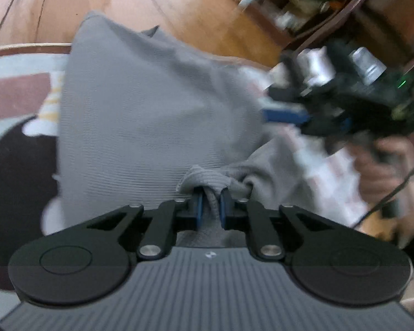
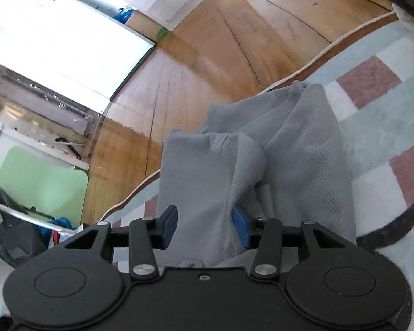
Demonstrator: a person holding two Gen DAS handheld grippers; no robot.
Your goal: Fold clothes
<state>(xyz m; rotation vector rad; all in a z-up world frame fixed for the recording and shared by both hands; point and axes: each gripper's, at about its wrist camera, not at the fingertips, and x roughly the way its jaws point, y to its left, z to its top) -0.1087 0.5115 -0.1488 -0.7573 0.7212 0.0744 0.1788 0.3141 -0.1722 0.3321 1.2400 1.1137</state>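
While our left gripper (image 1: 209, 207) pinches the grey garment's (image 1: 157, 115) bunched near end, its long axis runs away across the rug (image 2: 378, 138); our right gripper's (image 2: 204, 227) jaws straddle cloth, released.

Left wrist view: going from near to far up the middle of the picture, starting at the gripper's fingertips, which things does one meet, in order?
left gripper, shut on a bunched edge of cloth → grey garment spread over the patterned rug → wooden floor
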